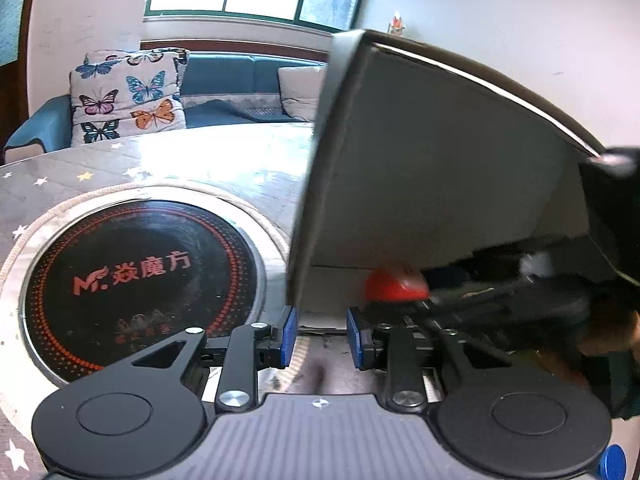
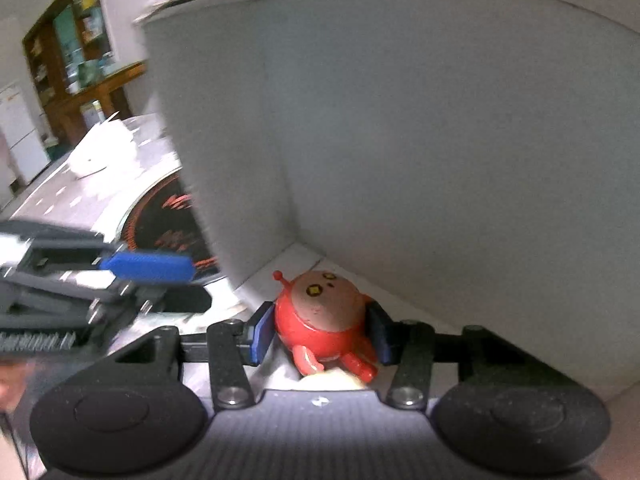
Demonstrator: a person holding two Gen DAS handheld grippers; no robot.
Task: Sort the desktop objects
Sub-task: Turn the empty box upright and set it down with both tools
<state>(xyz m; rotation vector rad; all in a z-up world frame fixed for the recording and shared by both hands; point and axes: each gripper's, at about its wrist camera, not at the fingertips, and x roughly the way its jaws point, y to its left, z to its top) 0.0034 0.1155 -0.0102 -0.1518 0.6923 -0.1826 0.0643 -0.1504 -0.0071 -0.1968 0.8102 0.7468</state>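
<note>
Right wrist: right claw (image 2: 322, 336) grips red toy figure (image 2: 324, 320) inside box (image 2: 440, 140).

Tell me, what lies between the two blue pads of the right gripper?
The red toy figure, inside the white box, shown in the right wrist view.

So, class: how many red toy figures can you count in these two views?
1. The red toy figure sits between the right tongs inside the white box. The box walls may hide others.
</note>
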